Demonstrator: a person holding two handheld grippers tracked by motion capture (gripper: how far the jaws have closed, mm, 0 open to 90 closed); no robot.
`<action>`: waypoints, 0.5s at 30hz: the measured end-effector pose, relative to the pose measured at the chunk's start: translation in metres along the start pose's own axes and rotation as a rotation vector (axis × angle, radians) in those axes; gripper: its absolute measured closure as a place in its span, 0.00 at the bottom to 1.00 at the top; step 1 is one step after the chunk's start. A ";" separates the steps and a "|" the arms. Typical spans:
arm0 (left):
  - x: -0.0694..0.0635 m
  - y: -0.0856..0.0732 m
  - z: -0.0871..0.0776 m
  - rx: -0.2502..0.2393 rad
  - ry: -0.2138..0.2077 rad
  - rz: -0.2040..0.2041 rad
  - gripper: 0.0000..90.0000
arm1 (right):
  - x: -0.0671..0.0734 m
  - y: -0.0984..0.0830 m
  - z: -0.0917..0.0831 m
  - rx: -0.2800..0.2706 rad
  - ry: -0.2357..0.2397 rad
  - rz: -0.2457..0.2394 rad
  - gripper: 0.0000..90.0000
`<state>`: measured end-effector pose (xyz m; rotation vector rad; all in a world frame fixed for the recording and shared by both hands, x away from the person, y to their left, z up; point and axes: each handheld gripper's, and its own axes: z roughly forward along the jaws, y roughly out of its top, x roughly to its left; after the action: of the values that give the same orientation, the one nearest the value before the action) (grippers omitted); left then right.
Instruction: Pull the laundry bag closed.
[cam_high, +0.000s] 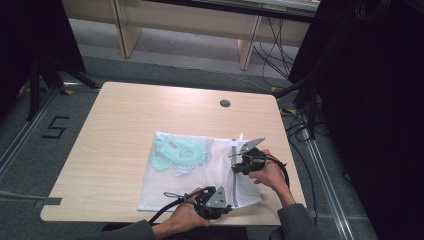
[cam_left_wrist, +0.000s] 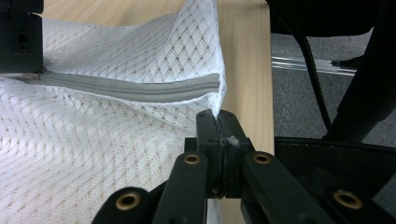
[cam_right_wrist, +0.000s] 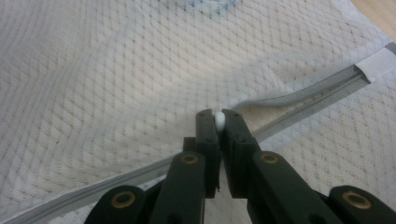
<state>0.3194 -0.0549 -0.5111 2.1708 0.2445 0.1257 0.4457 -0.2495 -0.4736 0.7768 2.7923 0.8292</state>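
**Both grippers pinching a mesh laundry bag at its zipper**

In the right gripper view, the right gripper (cam_right_wrist: 218, 120) is clamping its two black jaws together on a small white zipper pull (cam_right_wrist: 219, 120), which is showing as a rounded white nub between the tips. The grey zipper (cam_right_wrist: 303, 95) is running from lower left to upper right behind the jaws, and just beyond the pull its two sides are parting slightly. At the far end of the zipper a white fabric tab (cam_right_wrist: 379, 64) is lying flat.

In the left gripper view, the left gripper (cam_left_wrist: 218, 122) is holding its jaws pressed together on the corner edge of the white mesh bag (cam_left_wrist: 93, 154), just below the closed end of the zipper (cam_left_wrist: 140, 88). The mesh is lifting a little at that corner, and the wooden table (cam_left_wrist: 245, 70) is showing just beside it.

From the high view, the bag (cam_high: 165, 187) is lying flat on the near right part of the table (cam_high: 110, 130), with pale green clothing (cam_high: 175, 155) showing through the mesh in its far half. The zipper (cam_high: 234, 185) is running along the bag's right side. The left gripper (cam_high: 220, 200) is sitting at the near end of that zipper, and the right gripper (cam_high: 239, 159) at the far end, each in a hand (cam_high: 270, 172) coming in from the bottom edge.
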 end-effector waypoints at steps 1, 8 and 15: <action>0.000 0.000 0.000 -0.001 -0.001 -0.001 0.99 | -0.001 0.000 0.000 -0.001 0.004 0.000 0.96; -0.001 0.000 0.000 0.006 -0.010 0.007 0.99 | -0.008 0.002 0.001 -0.006 -0.017 0.008 0.96; -0.001 0.000 0.000 0.008 -0.010 0.006 0.99 | -0.013 0.004 0.005 -0.007 -0.016 0.018 0.96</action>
<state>0.3182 -0.0549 -0.5110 2.1798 0.2333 0.1175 0.4601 -0.2507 -0.4757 0.8053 2.7704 0.8318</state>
